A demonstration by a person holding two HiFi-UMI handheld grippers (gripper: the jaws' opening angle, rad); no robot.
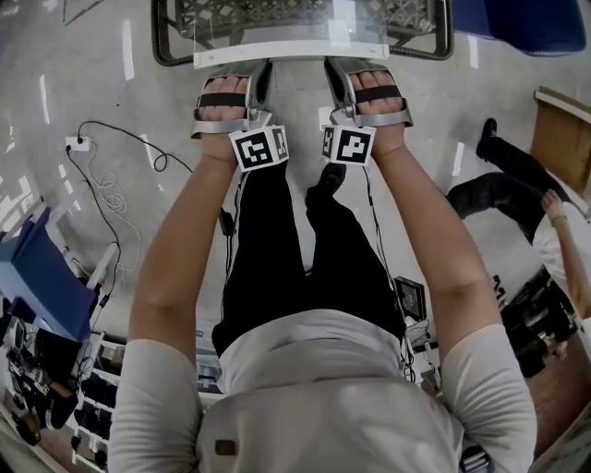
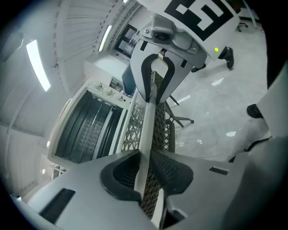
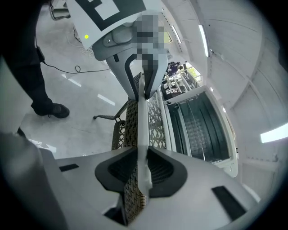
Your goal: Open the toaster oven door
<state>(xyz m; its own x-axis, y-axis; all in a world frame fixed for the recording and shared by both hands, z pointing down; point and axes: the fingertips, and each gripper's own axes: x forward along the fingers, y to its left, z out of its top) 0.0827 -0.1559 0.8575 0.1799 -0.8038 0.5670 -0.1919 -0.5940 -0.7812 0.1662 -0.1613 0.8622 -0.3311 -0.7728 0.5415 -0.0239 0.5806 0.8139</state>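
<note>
The toaster oven door point(image 1: 277, 23) hangs open and lies flat, glass up, its white handle point(image 1: 291, 51) along the near edge. My left gripper point(image 1: 261, 72) and right gripper point(image 1: 338, 72) sit side by side on that handle. In the left gripper view the handle point(image 2: 147, 130) runs up between the pads of the left gripper point(image 2: 145, 158), and the right gripper point(image 2: 157, 85) clamps it further along. In the right gripper view the right gripper point(image 3: 141, 161) holds the handle point(image 3: 141, 130), with the left gripper point(image 3: 143, 85) beyond. The open oven cavity point(image 2: 90, 130) point(image 3: 200, 130) shows its wire racks.
Dark wicker furniture point(image 2: 161, 130) stands under the door. Cables point(image 1: 102, 185) trail over the floor at the left beside a blue bin point(image 1: 37, 286). Another person point(image 1: 554, 231) sits at the right. My own legs and feet are directly below the grippers.
</note>
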